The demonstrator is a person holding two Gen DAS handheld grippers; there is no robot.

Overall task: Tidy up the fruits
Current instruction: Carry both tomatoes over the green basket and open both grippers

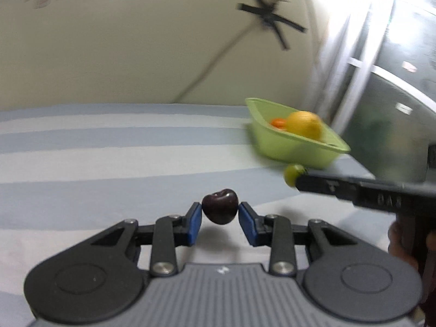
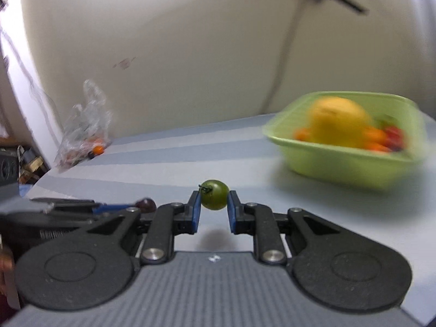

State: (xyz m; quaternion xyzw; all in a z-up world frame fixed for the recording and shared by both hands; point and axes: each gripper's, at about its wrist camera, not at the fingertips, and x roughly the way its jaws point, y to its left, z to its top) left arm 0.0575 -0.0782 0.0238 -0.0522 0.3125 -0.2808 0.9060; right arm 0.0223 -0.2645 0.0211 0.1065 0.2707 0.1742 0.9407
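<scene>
Left wrist, tongs [image 1: 220, 214] pinching glossy round dark cherry [image 1: 220, 206], striped cloth [image 1: 109, 147]

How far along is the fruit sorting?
Partly done: the green tub already holds a yellow fruit and small orange and red ones. In hand: the left gripper carries a dark cherry, the right gripper a green fruit. Left: the plastic bag's fruit.

A crumpled clear plastic bag [image 2: 83, 125] lies at the far left corner of the table [image 2: 169, 163], against the cream wall [image 2: 190, 54]. The table carries a cloth with pale blue and grey stripes. On the wall, black tape strips [image 1: 269, 16] cross over a dark cable [image 1: 212, 65]. A brownish stain [image 2: 124, 62], maybe dirt, marks the wall.
</scene>
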